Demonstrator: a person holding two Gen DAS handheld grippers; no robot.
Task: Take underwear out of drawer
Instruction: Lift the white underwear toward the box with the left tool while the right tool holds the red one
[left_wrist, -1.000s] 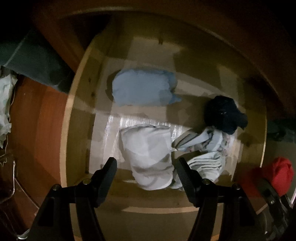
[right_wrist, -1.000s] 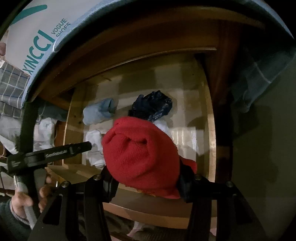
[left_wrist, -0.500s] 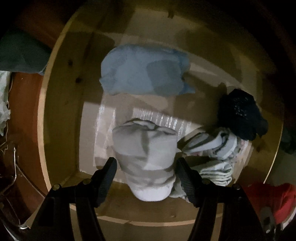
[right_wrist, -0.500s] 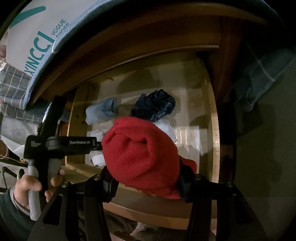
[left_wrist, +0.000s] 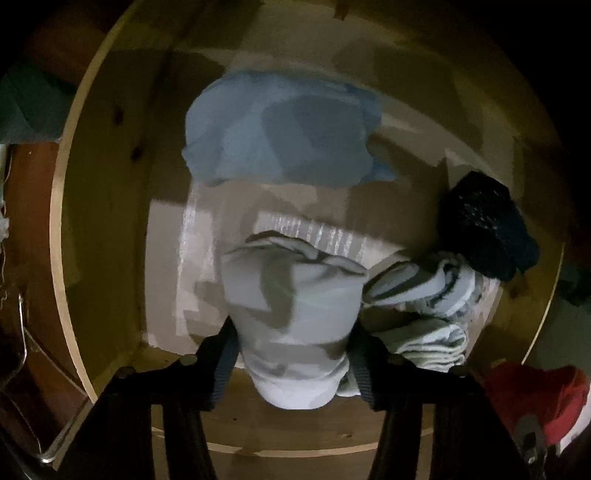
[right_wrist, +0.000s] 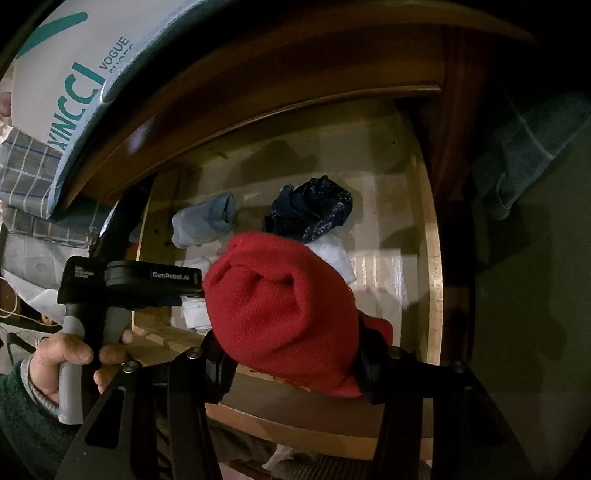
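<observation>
In the left wrist view a white rolled underwear bundle (left_wrist: 291, 306) lies at the near end of the open wooden drawer (left_wrist: 103, 229). My left gripper (left_wrist: 291, 356) points down over it. Its jaws are closing, with both pads against the bundle's sides. Behind it lie a light blue bundle (left_wrist: 280, 129), a dark navy bundle (left_wrist: 484, 229) and grey-white striped rolls (left_wrist: 424, 291). My right gripper (right_wrist: 291, 356) hangs above the drawer's front edge, shut on a red knit bundle (right_wrist: 280, 310). The right wrist view shows a hand (right_wrist: 70, 354) holding the left gripper's body (right_wrist: 129, 277).
A white shoe box (right_wrist: 74, 74) and checked cloth (right_wrist: 26, 177) sit on the cabinet top at the left. A teal cloth (right_wrist: 524, 147) hangs to the right of the drawer wall (right_wrist: 428, 240). A wire hanger (left_wrist: 22, 332) lies left of the drawer.
My left gripper has come down into the drawer over the white bundle, and its fingers have narrowed onto its sides. The right gripper with the red bundle has stayed still.
</observation>
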